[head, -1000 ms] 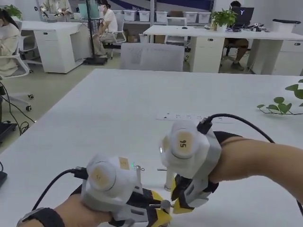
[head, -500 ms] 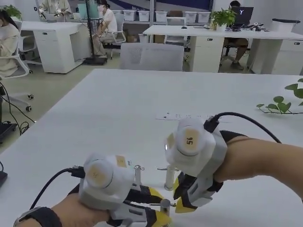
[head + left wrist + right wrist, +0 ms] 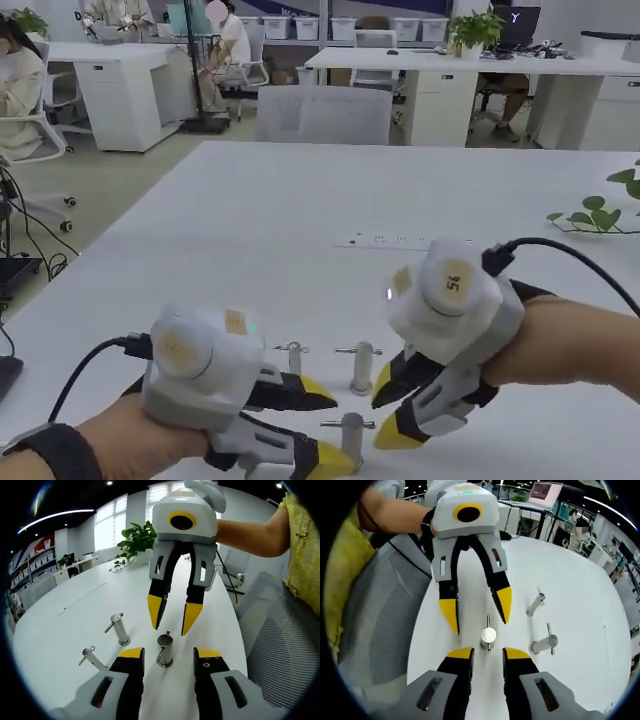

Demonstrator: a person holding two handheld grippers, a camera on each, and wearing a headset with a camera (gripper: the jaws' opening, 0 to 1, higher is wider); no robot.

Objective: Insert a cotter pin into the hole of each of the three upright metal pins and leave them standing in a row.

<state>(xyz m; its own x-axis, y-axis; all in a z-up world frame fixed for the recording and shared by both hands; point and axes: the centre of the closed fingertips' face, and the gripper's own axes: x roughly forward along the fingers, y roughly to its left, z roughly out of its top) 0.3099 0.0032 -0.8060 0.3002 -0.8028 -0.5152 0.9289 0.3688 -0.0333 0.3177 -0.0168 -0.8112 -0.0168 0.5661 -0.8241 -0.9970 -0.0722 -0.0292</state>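
Three upright metal pins stand on the white table, each with a cotter pin through its head: a far left pin (image 3: 294,358), a far right pin (image 3: 362,368) and a near pin (image 3: 351,437). The near pin (image 3: 164,650) (image 3: 488,638) stands free between the tips of both grippers. My left gripper (image 3: 331,430) (image 3: 170,656) is open on its left side. Facing it from the right, my right gripper (image 3: 387,410) (image 3: 488,654) is also open. In the left gripper view the other two pins (image 3: 120,630) (image 3: 93,658) stand to the left.
A ruler-like strip (image 3: 385,241) lies further back on the table (image 3: 250,230). Plant leaves (image 3: 600,215) reach in at the right edge. A grey chair back (image 3: 322,113) stands behind the table, with desks and seated people beyond.
Both grippers have opened and drawn slightly apart from the near pin, which now stands alone with its cotter pin through it. The right gripper shifted right.
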